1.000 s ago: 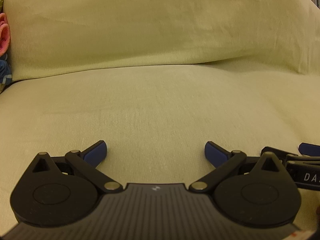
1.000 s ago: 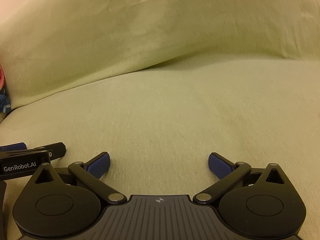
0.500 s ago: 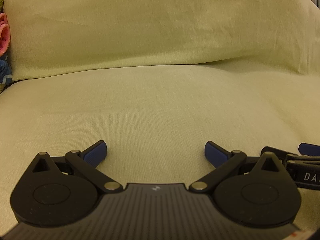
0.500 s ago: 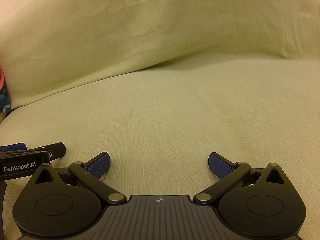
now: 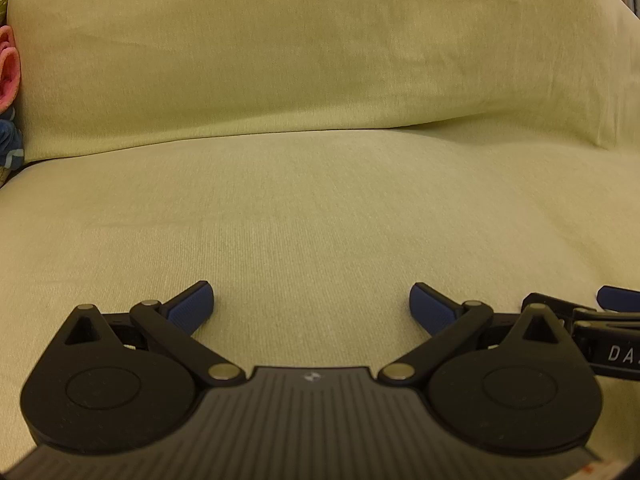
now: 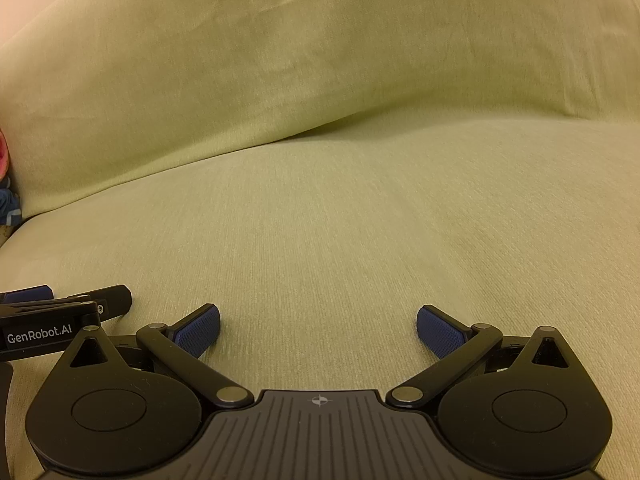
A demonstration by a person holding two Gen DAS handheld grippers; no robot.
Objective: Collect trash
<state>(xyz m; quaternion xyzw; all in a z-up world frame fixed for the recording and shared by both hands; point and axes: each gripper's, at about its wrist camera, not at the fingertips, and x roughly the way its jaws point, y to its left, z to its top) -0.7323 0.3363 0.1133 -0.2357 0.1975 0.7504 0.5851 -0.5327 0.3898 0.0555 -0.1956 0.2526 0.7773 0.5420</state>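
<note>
No trash shows in either view. My left gripper [image 5: 311,300] stands open low over a pale green sofa seat cushion [image 5: 320,216], nothing between its blue pads. My right gripper [image 6: 318,326] is open too, close beside it over the same seat cushion [image 6: 340,220]. The right gripper's side pokes into the left wrist view at the right edge [image 5: 600,320]. In the right wrist view the left gripper's side [image 6: 52,320] shows at the left edge.
The sofa's backrest cushion [image 5: 320,48] rises behind the seat and meets it in a crease. At the far left a pink cloth item [image 5: 10,72] and a blue patterned cloth [image 5: 10,148] are wedged beside the backrest.
</note>
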